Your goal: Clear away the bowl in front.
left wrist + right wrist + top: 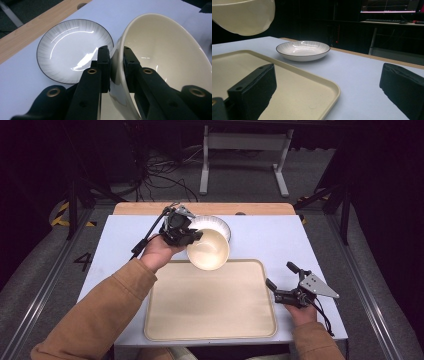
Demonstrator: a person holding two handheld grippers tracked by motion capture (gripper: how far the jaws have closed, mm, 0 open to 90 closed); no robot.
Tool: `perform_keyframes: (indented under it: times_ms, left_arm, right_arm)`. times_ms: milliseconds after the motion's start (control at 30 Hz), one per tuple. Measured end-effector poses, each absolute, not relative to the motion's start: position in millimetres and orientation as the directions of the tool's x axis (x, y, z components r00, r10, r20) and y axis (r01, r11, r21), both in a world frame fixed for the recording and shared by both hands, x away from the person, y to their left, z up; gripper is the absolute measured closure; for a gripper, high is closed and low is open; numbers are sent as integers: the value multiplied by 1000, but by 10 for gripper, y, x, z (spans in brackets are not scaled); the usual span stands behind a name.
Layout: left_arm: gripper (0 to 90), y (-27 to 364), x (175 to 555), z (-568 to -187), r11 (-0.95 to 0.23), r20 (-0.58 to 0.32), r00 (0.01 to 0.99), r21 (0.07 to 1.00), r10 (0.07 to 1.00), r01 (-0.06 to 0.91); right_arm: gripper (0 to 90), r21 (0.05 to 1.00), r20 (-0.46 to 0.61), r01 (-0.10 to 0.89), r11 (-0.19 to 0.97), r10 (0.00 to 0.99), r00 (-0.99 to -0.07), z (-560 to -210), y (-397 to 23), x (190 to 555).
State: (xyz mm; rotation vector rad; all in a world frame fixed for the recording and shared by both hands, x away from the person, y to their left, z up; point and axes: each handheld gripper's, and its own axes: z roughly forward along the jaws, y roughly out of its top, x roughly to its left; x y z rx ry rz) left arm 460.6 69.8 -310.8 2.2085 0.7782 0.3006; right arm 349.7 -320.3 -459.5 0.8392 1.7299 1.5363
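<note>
Bowl [208,249], cream and tilted, hangs above the tray's [210,332] far edge, its rim pinched by the left gripper [191,236], likely for placing there, while the right gripper [282,281] waits wide open and empty beside the tray on the counter [260,235].

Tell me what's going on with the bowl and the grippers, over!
Left hand-held gripper clamped on cream bowl rim, bowl lifted, tilted. Right hand-held gripper open, beside tray. White plate on table, nothing blocking tray.

- High view looked forward and down over the whole bench [280,232].
- Both gripper views sat low and close, sharing the plate [72,52] [303,50] by the far edge.
</note>
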Motion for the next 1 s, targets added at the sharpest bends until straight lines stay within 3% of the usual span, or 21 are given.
perform_keyframes:
  times_ms: [1000]
  left_arm:
    - [801, 483, 4462, -3537, -674, -40, 863, 607, 503, 421]
  right_arm:
    - [12, 994, -64, 33, 101, 818, -572, -4595, -3201, 3495]
